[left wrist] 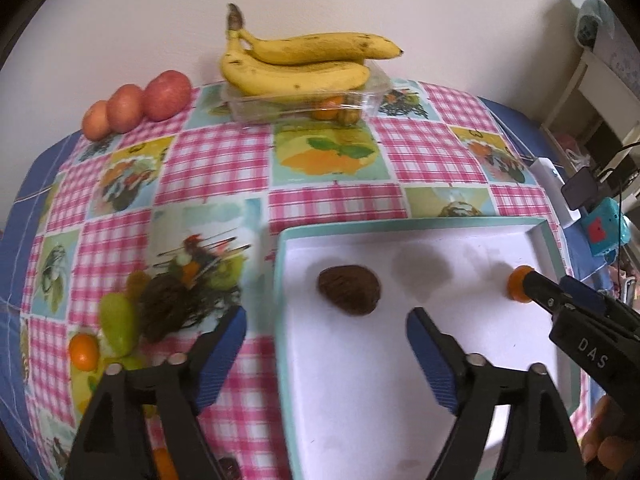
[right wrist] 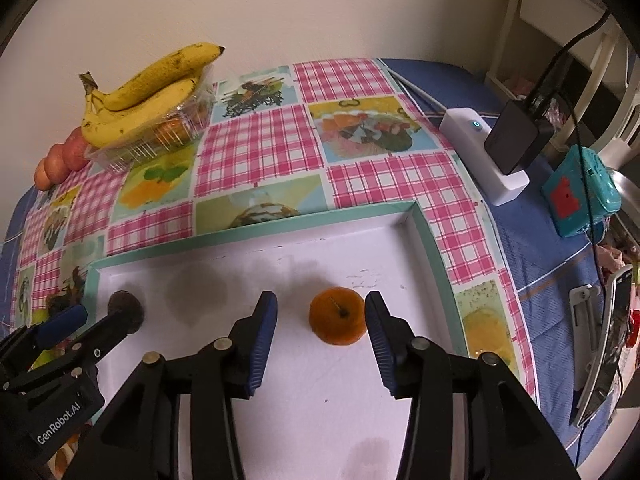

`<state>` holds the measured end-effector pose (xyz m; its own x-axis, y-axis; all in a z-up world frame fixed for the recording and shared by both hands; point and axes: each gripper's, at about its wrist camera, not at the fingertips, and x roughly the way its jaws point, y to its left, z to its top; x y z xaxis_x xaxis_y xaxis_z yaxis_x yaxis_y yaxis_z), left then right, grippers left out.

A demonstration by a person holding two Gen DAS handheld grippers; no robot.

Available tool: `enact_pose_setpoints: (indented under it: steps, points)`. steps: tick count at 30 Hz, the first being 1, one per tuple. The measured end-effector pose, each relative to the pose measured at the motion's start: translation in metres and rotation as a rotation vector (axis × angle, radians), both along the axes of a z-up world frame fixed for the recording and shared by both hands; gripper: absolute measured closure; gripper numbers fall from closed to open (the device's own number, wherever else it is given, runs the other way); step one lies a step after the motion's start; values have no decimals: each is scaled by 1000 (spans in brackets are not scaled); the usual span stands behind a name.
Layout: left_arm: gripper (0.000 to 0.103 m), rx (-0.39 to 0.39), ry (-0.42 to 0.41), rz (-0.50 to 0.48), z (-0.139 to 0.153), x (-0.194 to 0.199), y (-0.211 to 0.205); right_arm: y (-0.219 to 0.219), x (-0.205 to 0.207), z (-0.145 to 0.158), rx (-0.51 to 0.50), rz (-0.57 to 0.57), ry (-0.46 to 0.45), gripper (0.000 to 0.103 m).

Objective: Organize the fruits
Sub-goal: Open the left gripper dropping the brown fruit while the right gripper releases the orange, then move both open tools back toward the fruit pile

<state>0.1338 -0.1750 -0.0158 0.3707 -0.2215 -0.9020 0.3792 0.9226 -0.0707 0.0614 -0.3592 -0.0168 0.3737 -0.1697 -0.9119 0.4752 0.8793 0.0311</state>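
With both grippers' jaws parted and holding nothing, the left gripper (left wrist: 328,334) near the brown fruit (left wrist: 349,290) and the right gripper (right wrist: 322,322) around the orange (right wrist: 338,315) in the tray (right wrist: 434,240), a careless nudge could roll either away.

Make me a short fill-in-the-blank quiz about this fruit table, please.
1. The bananas rest on a clear plastic ____.
2. The small orange fruit lies inside the white ____.
3. Three reddish fruits sit in a row against the ____.
4. Both pairs of tongs stand ____.

Missing words: container; tray; wall; open
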Motion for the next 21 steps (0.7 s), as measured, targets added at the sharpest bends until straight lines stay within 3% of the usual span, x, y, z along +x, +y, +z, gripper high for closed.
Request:
enact_pose_setpoints:
  steps: [2,5,8,14,17,21]
  points:
    - [6,-3,0,14,2,-3,9,3,-3,4,-4,-4,-4,48]
    - [1,-8,-2,37,5,-9,23,7,-8,5,1,-16,-1,46]
    - [0,-8,3,70,7,-14,37,13,-13,5,4,-15,13,35]
    - [0,-34,45,160,4,-23,73,31,-25,9,-22,9,30,33]
    - [0,-60,56,223,0,-30,94,39,-32,8,-23,15,32,17]
    - [0,-94,71,289,-7,-38,122,50,-41,5,-5,23,34,16]
